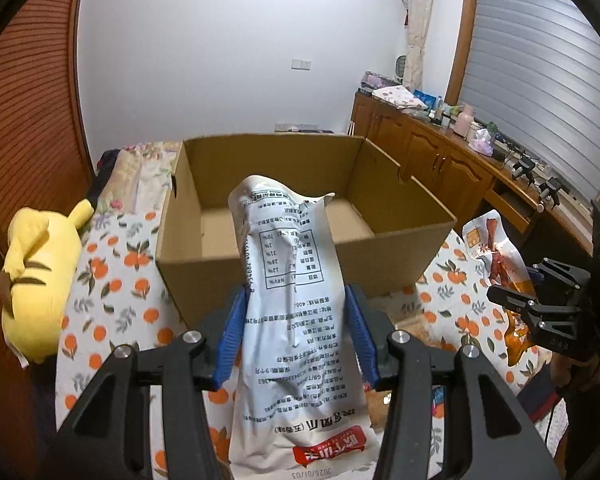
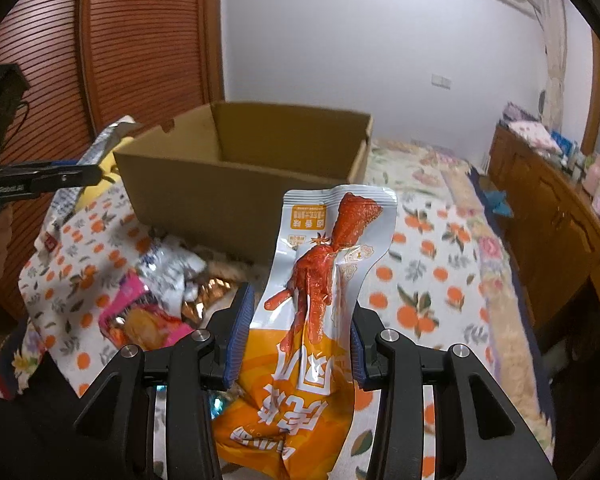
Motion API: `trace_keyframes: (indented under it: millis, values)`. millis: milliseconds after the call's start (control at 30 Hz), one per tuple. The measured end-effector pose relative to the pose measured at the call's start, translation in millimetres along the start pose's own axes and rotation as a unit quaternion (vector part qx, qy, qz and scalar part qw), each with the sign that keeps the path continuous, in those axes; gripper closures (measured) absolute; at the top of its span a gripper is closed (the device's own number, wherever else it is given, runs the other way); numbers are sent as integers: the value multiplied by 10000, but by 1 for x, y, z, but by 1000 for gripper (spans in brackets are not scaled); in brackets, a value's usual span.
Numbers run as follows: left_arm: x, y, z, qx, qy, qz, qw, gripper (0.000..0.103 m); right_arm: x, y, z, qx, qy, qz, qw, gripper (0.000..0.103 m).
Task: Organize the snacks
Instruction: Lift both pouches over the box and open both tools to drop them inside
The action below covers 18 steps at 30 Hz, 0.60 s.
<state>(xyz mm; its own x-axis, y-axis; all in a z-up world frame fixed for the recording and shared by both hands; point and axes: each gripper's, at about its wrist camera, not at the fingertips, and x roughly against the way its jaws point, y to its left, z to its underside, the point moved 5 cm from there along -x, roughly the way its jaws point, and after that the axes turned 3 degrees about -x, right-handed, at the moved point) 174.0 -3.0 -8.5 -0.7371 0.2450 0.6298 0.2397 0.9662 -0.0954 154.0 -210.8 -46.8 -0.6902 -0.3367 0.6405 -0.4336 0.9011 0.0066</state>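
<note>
My left gripper point(image 1: 296, 300) is shut on a white snack pouch point(image 1: 292, 288) with black print, held upright in the air before the open cardboard box point(image 1: 260, 256). My right gripper point(image 2: 300, 304) is shut on an orange and silver snack pouch point(image 2: 320, 280) showing red chicken feet, also lifted clear of the bed. The box point(image 2: 204, 192) stands on the orange-print bedspread and its visible floor looks bare. In the left wrist view the right gripper point(image 1: 512, 300) shows at the right edge with its pouch point(image 1: 496, 252). In the right wrist view the left gripper point(image 2: 80, 174) shows at the left.
More snack packets point(image 2: 156, 292), pink, silver and gold, lie on the bedspread point(image 2: 432, 264) left of my right gripper. A yellow plush toy point(image 1: 40, 276) lies left of the box. A wooden cabinet point(image 1: 428, 148) with clutter runs along the right. A slatted wooden door point(image 2: 140, 40) is behind.
</note>
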Motion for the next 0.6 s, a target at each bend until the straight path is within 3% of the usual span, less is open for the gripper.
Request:
trace_keyframes:
  millis: [600]
  values:
    - [-33, 21, -40, -45, 79, -19, 10000, 55, -19, 18, -75, 293, -472, -144, 9983, 61]
